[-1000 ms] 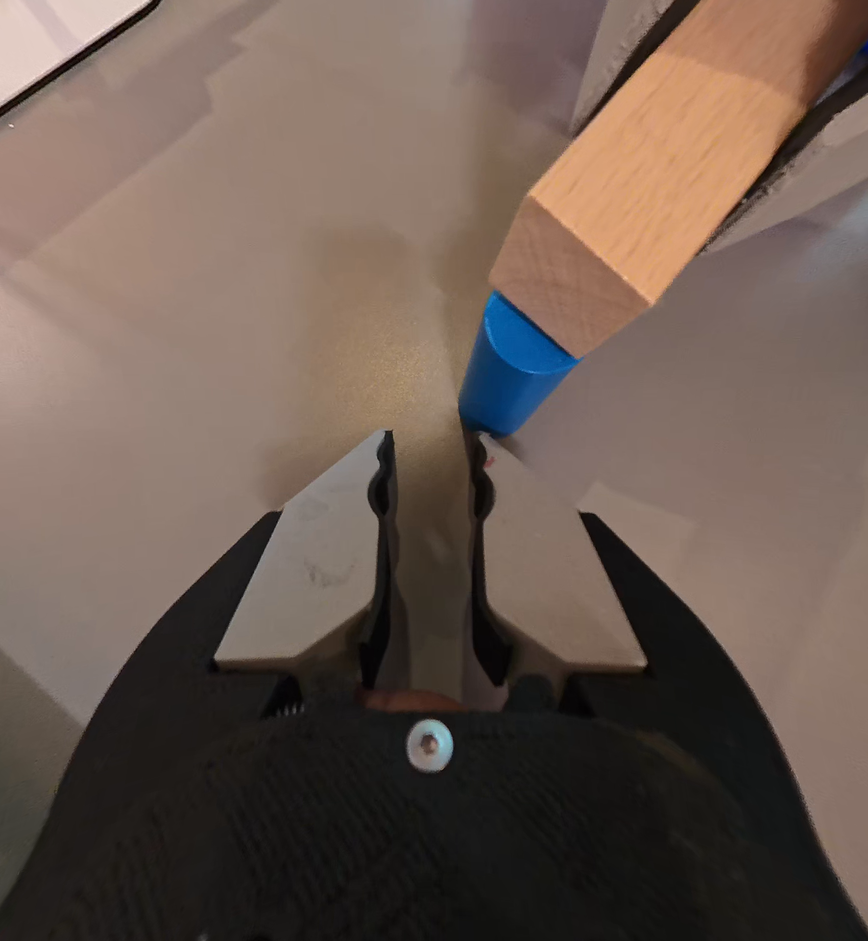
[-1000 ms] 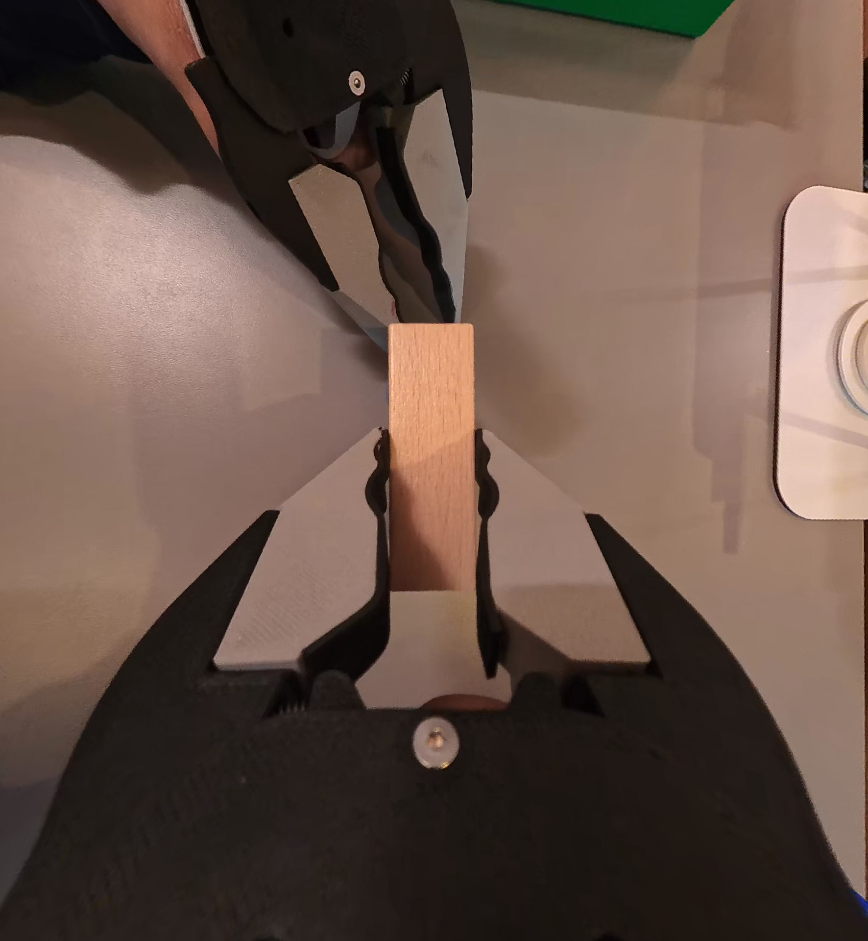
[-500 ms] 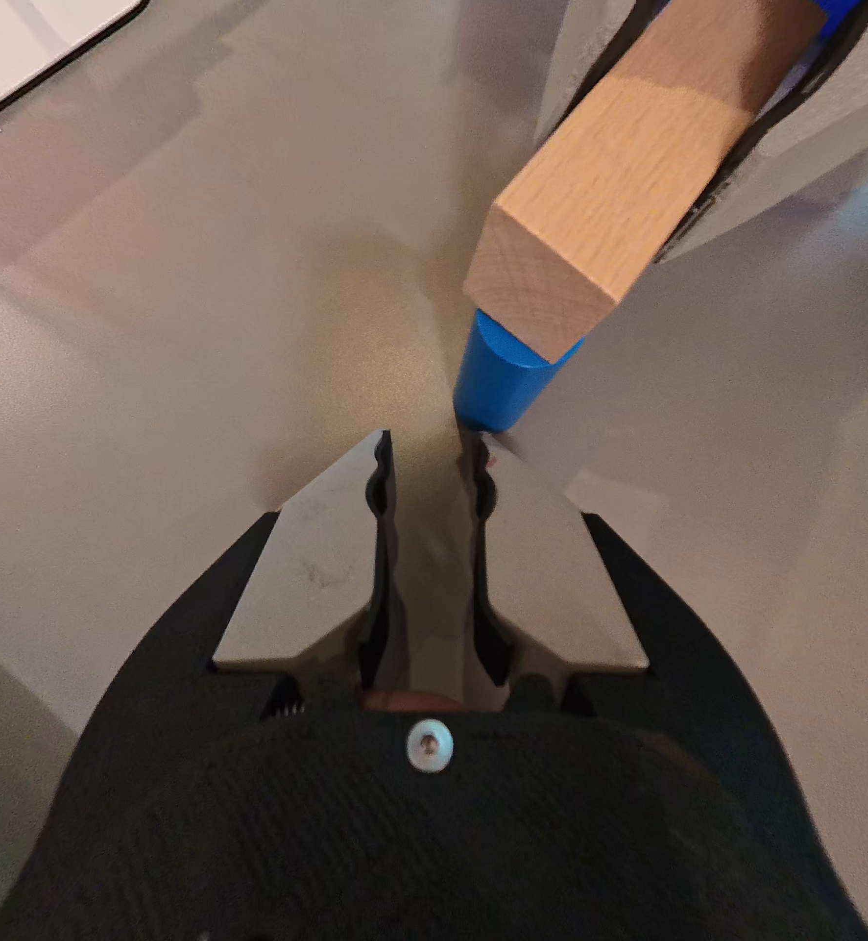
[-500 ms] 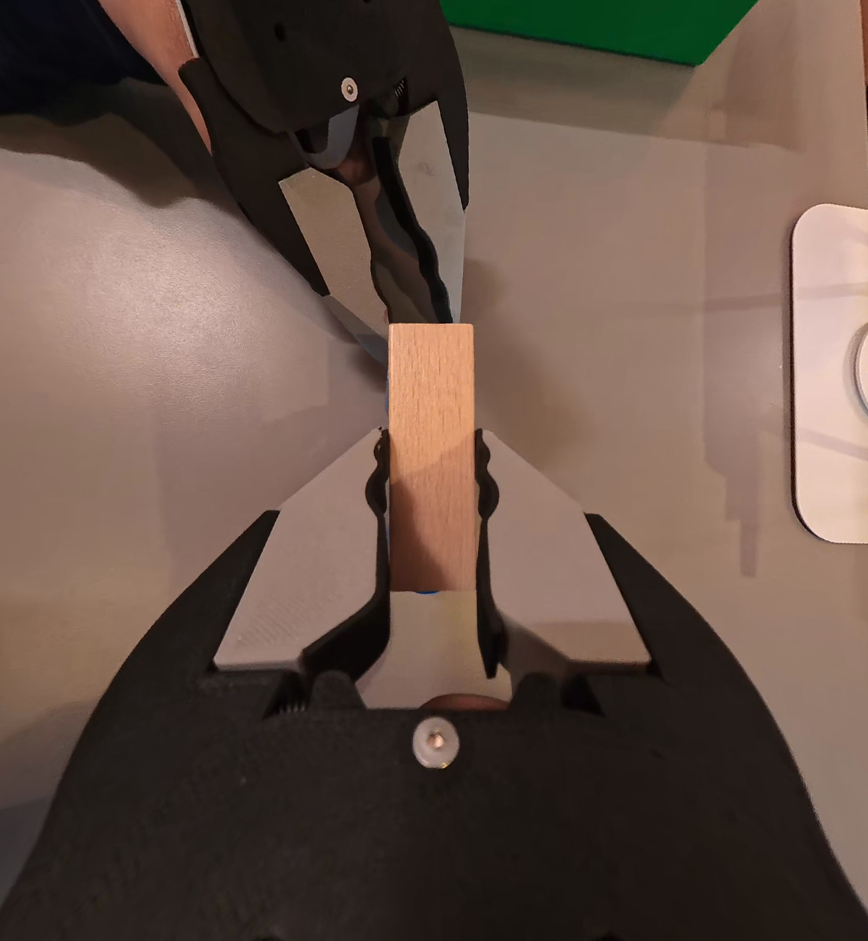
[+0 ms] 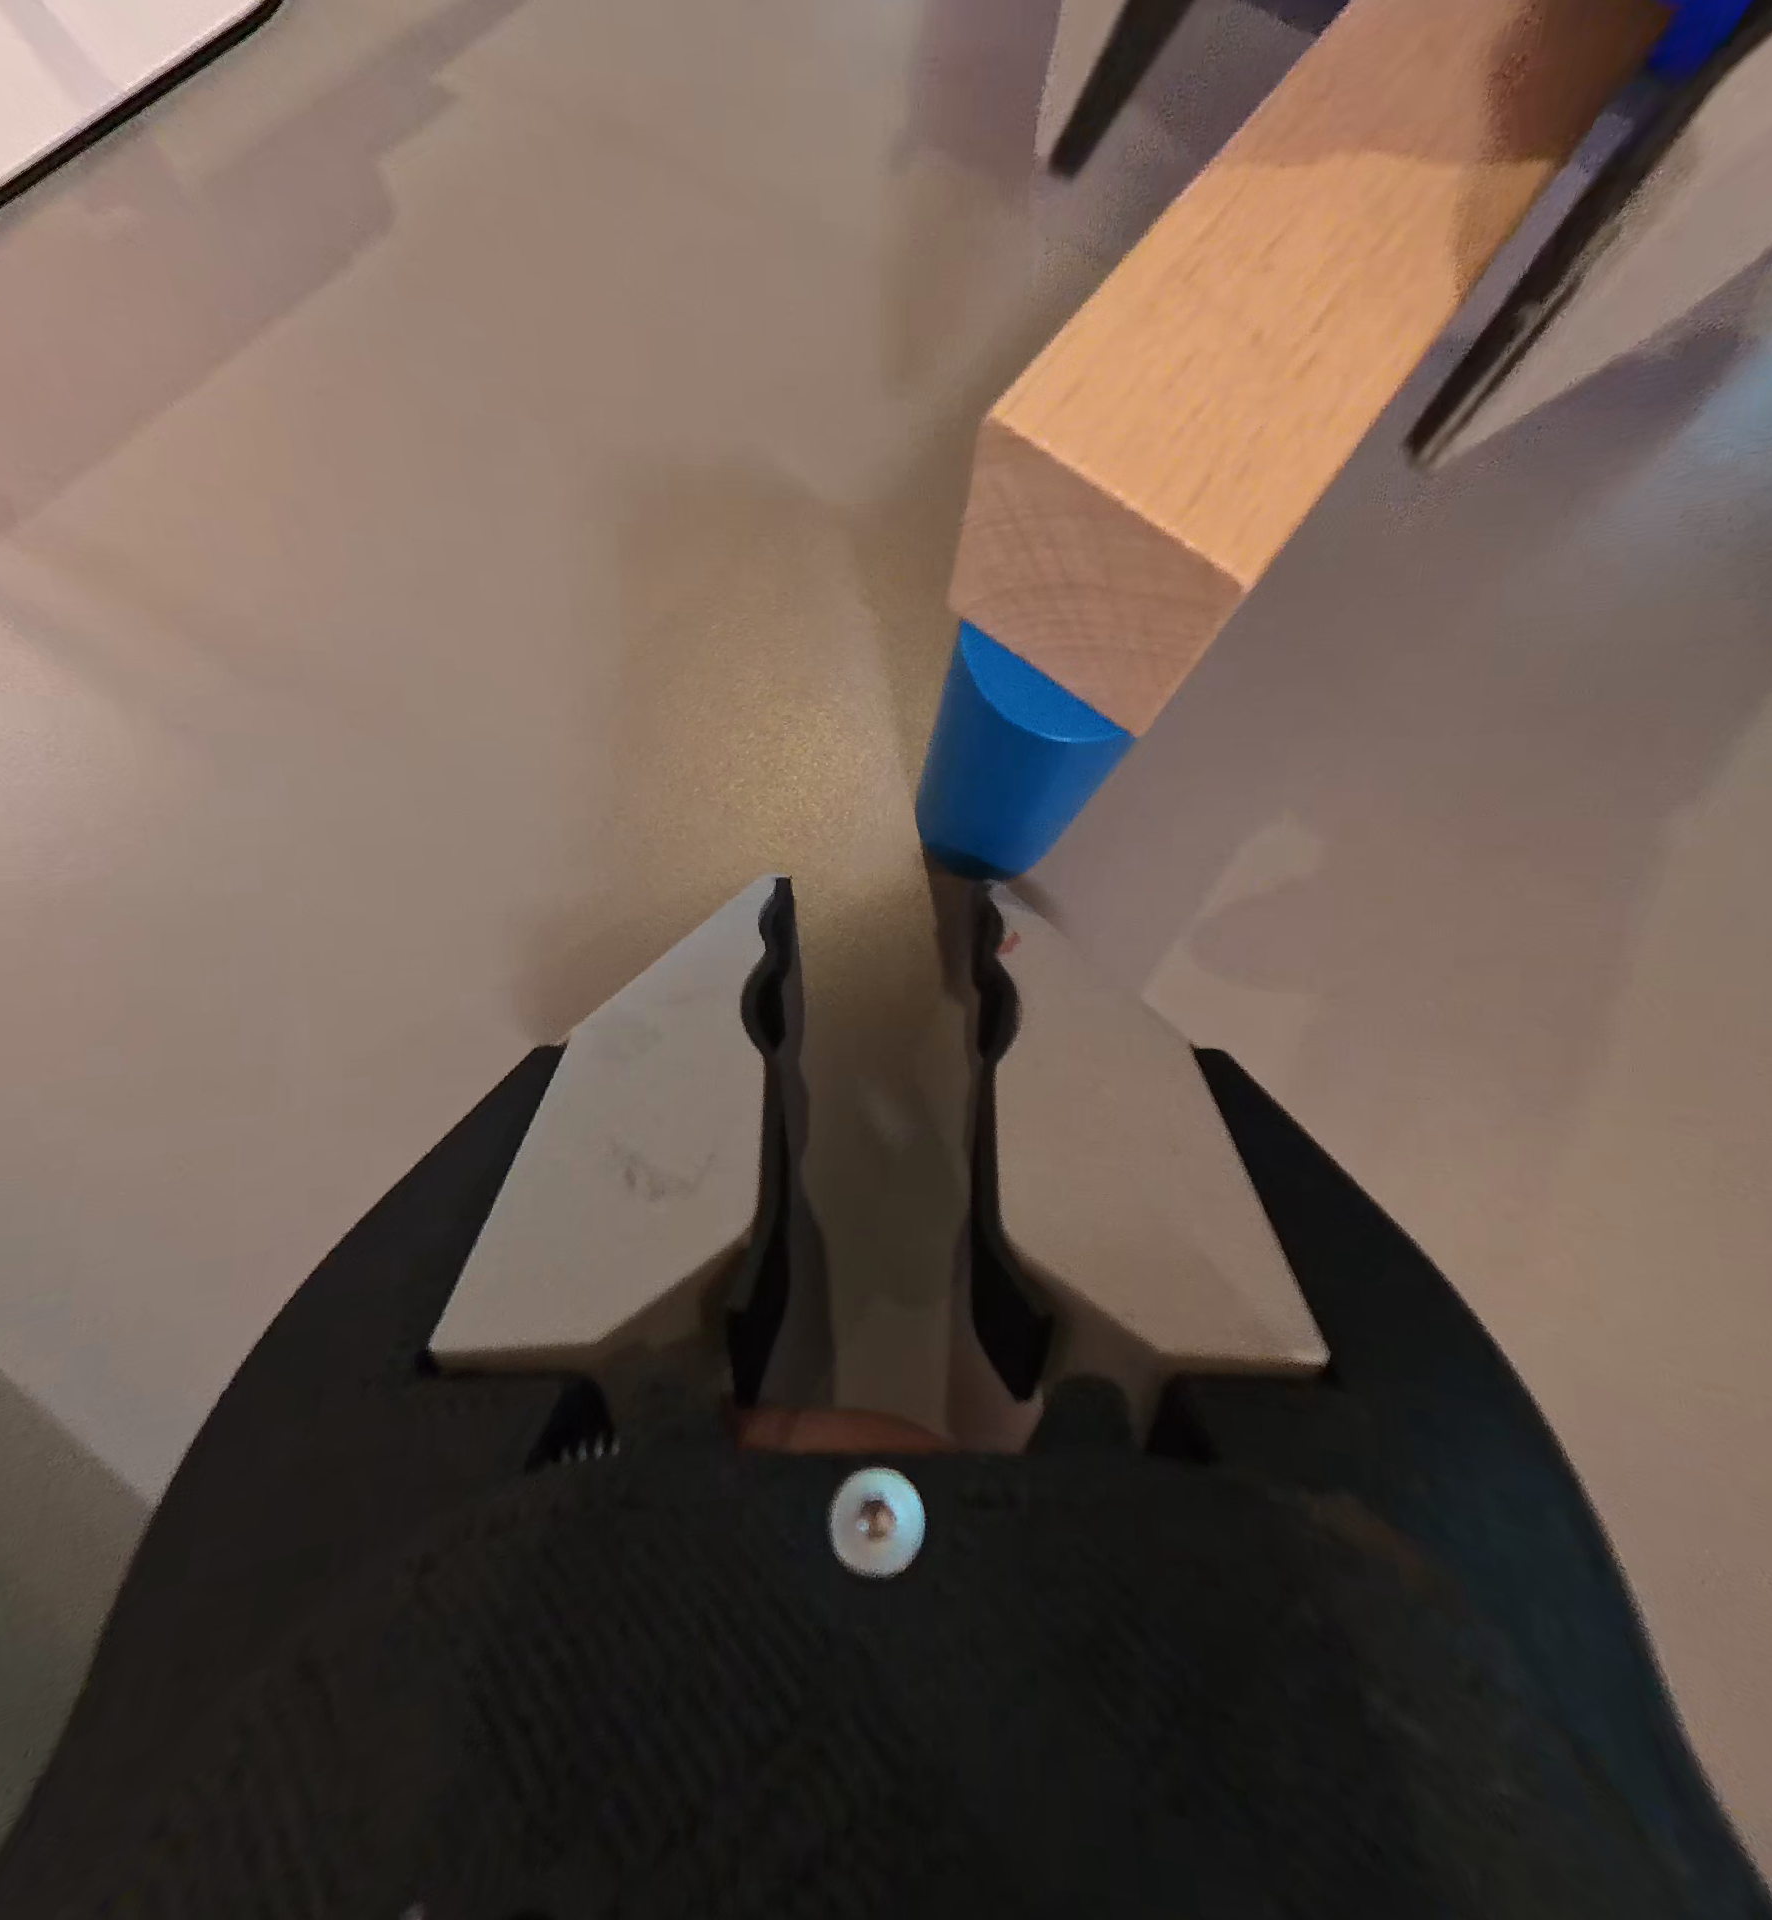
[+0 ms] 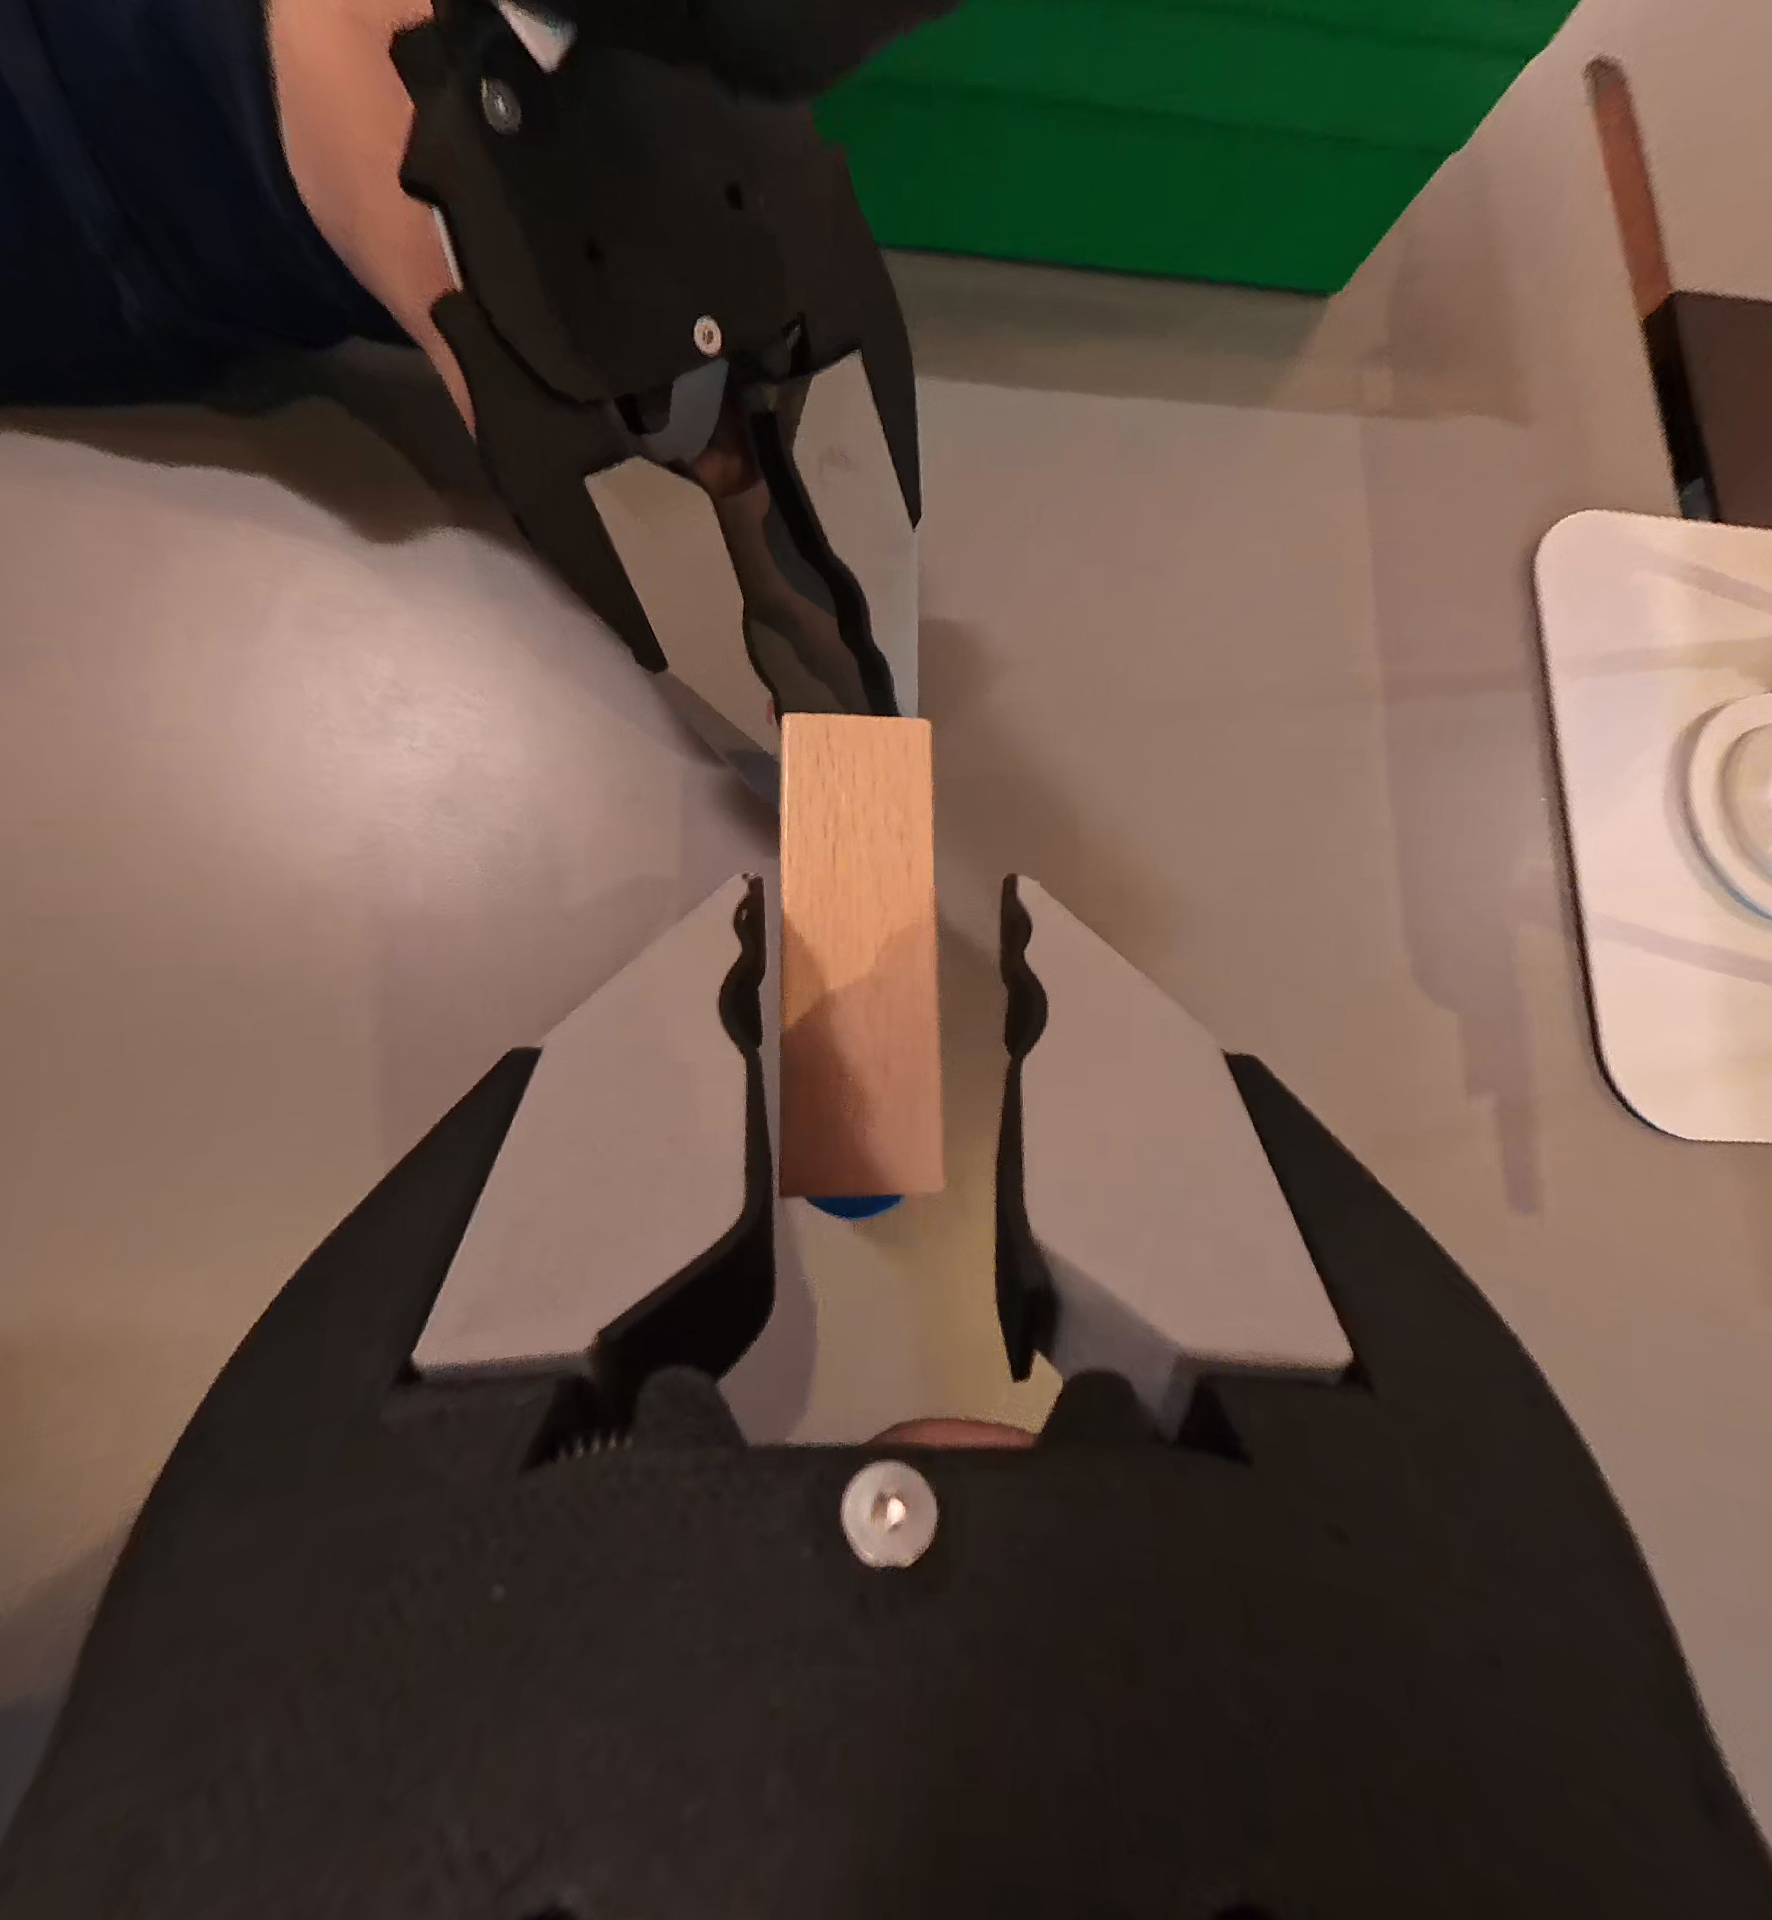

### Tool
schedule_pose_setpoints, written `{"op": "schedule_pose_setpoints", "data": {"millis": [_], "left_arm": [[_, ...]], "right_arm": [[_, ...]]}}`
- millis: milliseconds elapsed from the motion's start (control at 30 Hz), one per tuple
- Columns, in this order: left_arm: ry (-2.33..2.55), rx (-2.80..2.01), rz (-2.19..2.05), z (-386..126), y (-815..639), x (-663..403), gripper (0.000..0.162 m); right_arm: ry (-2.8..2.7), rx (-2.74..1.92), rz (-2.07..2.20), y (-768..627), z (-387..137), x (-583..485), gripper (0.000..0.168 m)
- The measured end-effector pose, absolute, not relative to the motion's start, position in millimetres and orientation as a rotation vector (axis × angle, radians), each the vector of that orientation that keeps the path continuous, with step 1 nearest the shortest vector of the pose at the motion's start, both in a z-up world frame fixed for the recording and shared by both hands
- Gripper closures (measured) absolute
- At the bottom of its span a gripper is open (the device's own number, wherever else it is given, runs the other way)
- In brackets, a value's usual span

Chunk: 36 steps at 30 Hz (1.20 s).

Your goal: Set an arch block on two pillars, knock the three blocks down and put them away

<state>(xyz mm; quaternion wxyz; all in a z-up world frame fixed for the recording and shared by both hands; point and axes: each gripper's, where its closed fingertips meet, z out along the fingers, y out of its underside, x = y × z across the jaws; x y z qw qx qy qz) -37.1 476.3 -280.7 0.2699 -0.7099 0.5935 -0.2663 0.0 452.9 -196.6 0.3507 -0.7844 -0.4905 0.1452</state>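
Observation:
A light wooden arch block (image 6: 856,935) lies across two blue cylinder pillars; one pillar's edge (image 6: 851,1205) peeks out under its near end. My right gripper (image 6: 882,883) is open, its fingers on either side of the block with small gaps. In the left wrist view the block (image 5: 1256,312) rests on the near blue pillar (image 5: 1017,769), and the far pillar (image 5: 1692,42) shows at the top right. My left gripper (image 5: 882,894) is open and empty, with its right fingertip close to that pillar's base. It also shows in the right wrist view (image 6: 830,727), beyond the block's far end.
A white square plate (image 6: 1692,810) with a clear round piece lies on the grey table at the right. A green mat (image 6: 1173,135) lies at the back. A person's arm in a dark blue sleeve (image 6: 113,187) is at the far left. A white board (image 5: 51,83) lies top left. The grippers' ends are close to 10 centimetres from one another.
My right gripper has opened and let go of the wooden block, which now rests on the pillars. The left gripper has stayed put by the near pillar.

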Motion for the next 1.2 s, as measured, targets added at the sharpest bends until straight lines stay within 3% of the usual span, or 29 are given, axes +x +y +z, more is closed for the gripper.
{"op": "schedule_pose_setpoints", "data": {"millis": [267, 400, 633, 833, 900, 967, 1200], "left_arm": [[1.605, -1.917, -0.736, -280, 475, -39, 0.130], [1.616, -1.919, -0.733, -280, 475, -42, 0.131], [1.535, -1.966, -0.617, -281, 496, -53, 0.131], [1.317, -1.976, -0.631, -273, 504, -21, 0.139], [1.324, -1.979, -0.730, -273, 483, 9, 0.162], [1.293, -1.943, -0.704, -266, 476, 29, 0.153], [1.198, -1.841, -0.874, -235, 474, 32, 0.148]], "right_arm": [[-0.975, -1.779, 0.334, 418, -146, 10, 0.136], [-0.845, -1.726, 0.435, 383, -158, 8, 0.142], [-0.438, -1.775, 0.180, 380, -192, 57, 0.143], [-0.266, -1.809, -0.070, 379, -203, 82, 0.142], [-0.255, -1.863, -0.132, 383, -213, 83, 0.138], [-0.265, -1.896, -0.203, 387, -220, 86, 0.136], [-0.287, -1.897, -0.224, 384, -223, 89, 0.137]]}}
